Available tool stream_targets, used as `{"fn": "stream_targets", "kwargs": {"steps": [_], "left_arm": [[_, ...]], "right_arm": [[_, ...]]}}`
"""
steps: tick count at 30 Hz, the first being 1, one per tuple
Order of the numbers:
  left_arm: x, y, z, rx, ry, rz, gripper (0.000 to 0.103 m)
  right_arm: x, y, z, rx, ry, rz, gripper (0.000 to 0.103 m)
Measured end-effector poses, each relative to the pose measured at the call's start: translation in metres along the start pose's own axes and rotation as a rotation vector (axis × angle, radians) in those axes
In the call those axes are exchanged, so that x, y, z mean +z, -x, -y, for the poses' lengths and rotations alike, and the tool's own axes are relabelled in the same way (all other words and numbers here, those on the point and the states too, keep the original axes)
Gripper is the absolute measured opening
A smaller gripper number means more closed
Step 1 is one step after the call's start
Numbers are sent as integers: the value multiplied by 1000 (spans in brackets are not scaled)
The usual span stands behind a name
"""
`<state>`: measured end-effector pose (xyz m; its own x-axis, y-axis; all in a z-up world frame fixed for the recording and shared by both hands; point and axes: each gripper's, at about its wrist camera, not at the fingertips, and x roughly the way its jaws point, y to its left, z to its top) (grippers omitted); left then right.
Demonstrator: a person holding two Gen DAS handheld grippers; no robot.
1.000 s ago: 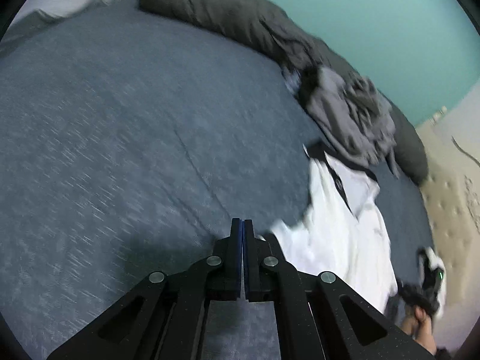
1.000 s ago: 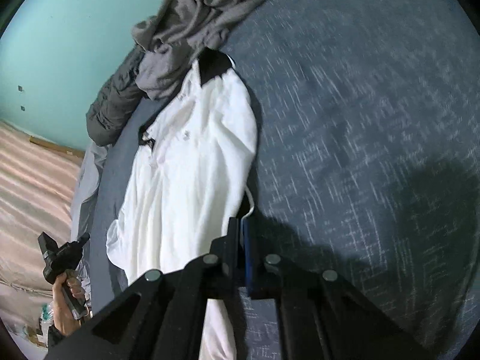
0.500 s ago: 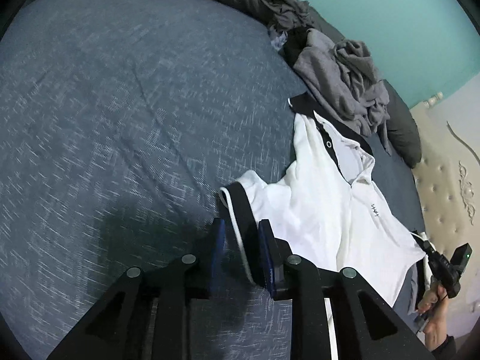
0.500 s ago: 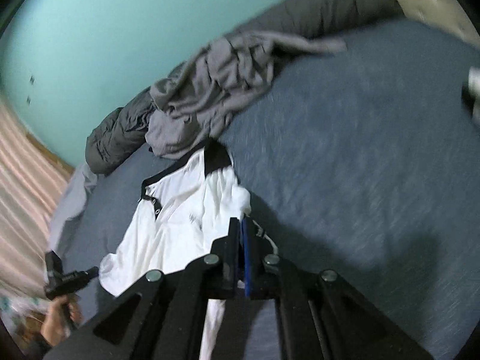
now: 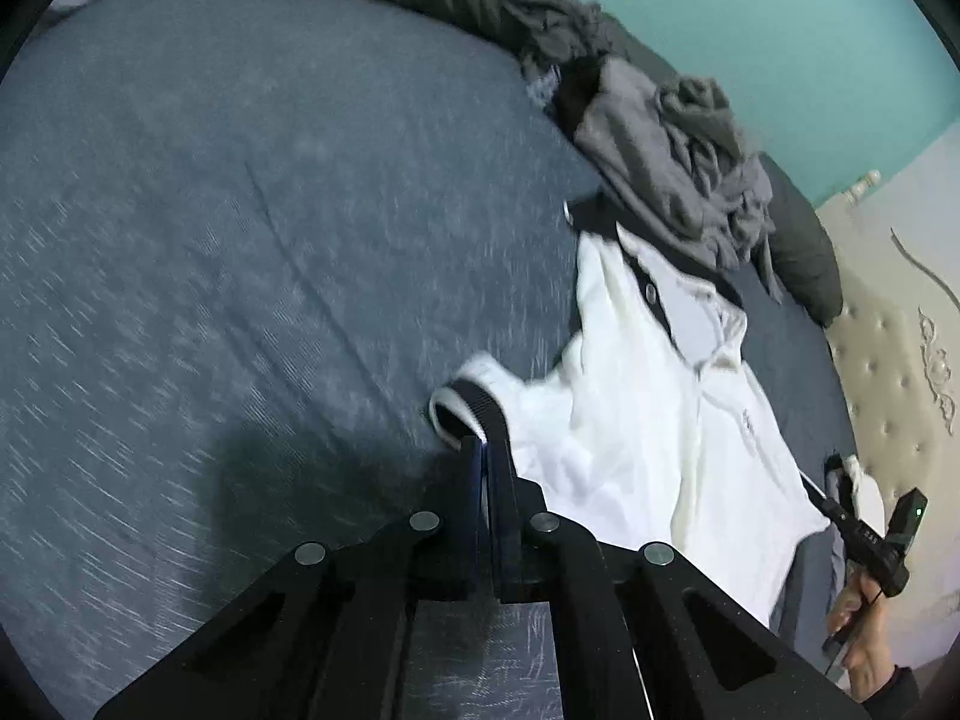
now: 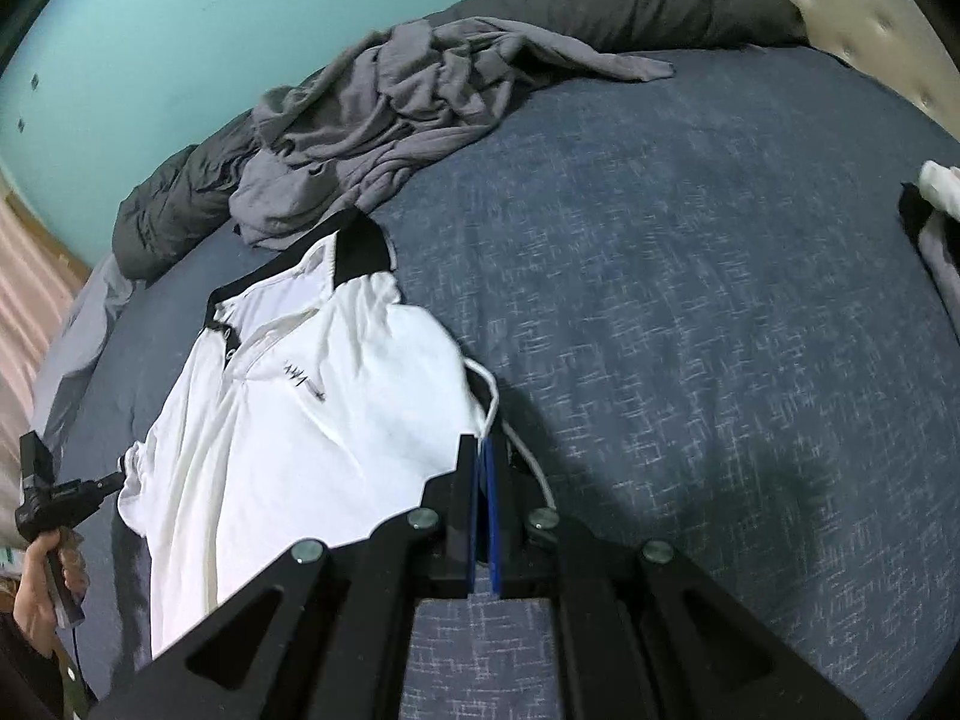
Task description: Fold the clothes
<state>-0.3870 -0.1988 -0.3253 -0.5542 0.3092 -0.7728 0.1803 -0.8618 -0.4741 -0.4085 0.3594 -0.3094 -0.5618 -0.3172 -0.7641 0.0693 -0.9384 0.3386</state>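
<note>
A white polo shirt (image 5: pixel 660 420) with a black collar and black sleeve trim lies face up on the blue bed (image 5: pixel 240 240). My left gripper (image 5: pixel 483 444) is shut on the black-trimmed cuff of one sleeve. In the right wrist view the same shirt (image 6: pixel 270 420) spreads out to the left. There my right gripper (image 6: pixel 483 444) is shut on the edge of the other sleeve, whose hem loops round the fingertips. Each view shows the other gripper at the far side of the shirt: the right gripper (image 5: pixel 831 474) and the left gripper (image 6: pixel 120 471), each in a hand.
A crumpled pile of grey clothes (image 6: pixel 396 120) lies just beyond the shirt's collar. A dark duvet (image 6: pixel 630 0) runs along the teal wall behind it. A padded headboard (image 5: pixel 900 360) borders the bed. Another black and white garment (image 6: pixel 936 210) lies at the right edge.
My left jaws opened around the sleeve cuff and then closed on it. The right gripper rose and turned with its sleeve, and the shirt now lies spread wider between the two.
</note>
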Motion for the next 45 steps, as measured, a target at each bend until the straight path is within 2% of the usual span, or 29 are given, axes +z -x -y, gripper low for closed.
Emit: {"fn": "stream_targets", "kwargs": {"steps": [9,14,20,22,24,26,28,29,30,32,39,43,44,45], "left_arm": [[27,40,-33,26,69,79,1],[40,47,-58,86,126,111,1],[35,40,-79,132,165,87,1],[31,36,-83,136,164,69,1],[31,32,-87,109,179,34,2],[32,35,-85,116,163,41,2],[36,39,-82,123,151,51,5],[38,41,-80,126,146,56,9],[41,42,-79,129,136,58,17],[45,37,-73,141,102,48,21],[32,23,-51,111,59,59,21],[7,26,-38,94,3,78,21],[0,27,-35,85,-5,84,21],[-8,29,-34,75,-8,92,21]], "right_arm": [[35,23,18,-66,-14,60,2],[45,24,27,-89,-31,68,2],[28,-11,40,-125,-38,-98,2],[21,-24,46,-89,-49,-173,2],[18,-33,55,-27,-77,-231,5],[21,-30,60,-31,-81,-214,5],[29,-18,65,-14,-100,-141,9],[34,-12,68,-2,-115,-106,13],[38,-9,70,11,-135,-77,20],[46,-11,72,20,-167,-62,26],[46,-50,64,-23,-195,-111,26],[39,-74,59,18,-210,-144,26],[38,-77,56,31,-197,-143,20],[37,-79,52,32,-176,-140,6]]}}
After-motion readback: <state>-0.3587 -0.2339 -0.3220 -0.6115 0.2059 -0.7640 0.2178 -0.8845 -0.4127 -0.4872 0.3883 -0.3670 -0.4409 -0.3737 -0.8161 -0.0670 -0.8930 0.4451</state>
